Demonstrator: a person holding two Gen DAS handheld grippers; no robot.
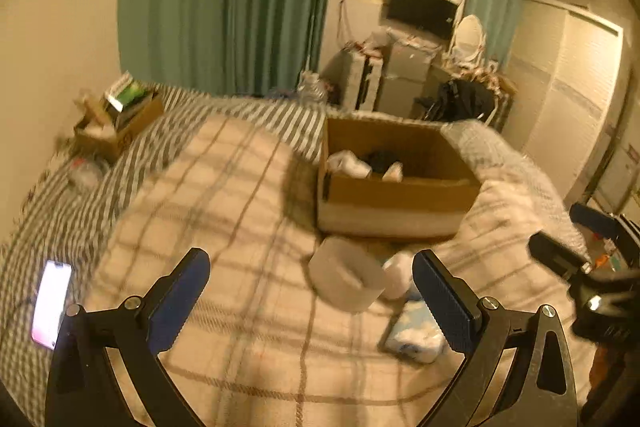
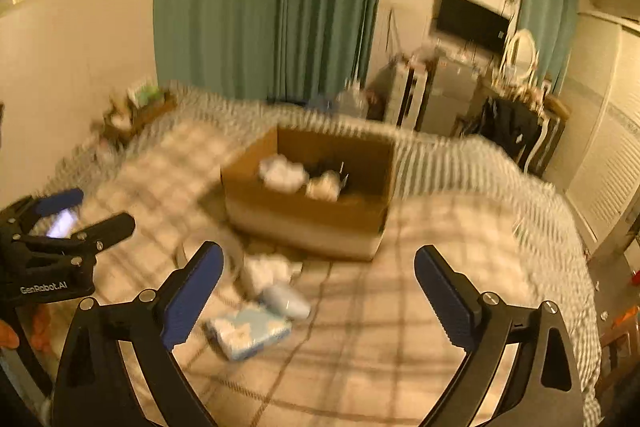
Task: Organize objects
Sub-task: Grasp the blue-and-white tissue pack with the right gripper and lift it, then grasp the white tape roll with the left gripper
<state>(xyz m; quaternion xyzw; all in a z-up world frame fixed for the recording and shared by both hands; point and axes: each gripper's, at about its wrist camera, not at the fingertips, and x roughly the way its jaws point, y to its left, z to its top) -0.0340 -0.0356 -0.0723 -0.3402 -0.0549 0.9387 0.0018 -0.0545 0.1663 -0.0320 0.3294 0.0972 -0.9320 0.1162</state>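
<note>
An open cardboard box [image 1: 400,187] [image 2: 308,211] sits on the checked bed blanket [image 1: 240,211] and holds white bundles and a dark item. In front of it lie a pale roll [image 1: 346,279], a white bundle [image 2: 266,269], a light grey item [image 2: 286,301] and a blue-and-white tissue pack [image 1: 416,335] [image 2: 248,333]. My left gripper [image 1: 312,291] is open and empty, hovering just short of the roll. My right gripper [image 2: 320,291] is open and empty above the blanket, right of the tissue pack. Each gripper shows at the edge of the other's view [image 1: 580,267] [image 2: 68,227].
A lit phone [image 1: 52,303] lies on the striped sheet at the bed's left. A small cardboard box [image 1: 120,119] with books stands at the far left corner. Green curtains, cluttered furniture, a wall TV [image 1: 422,9] and a wardrobe stand beyond the bed.
</note>
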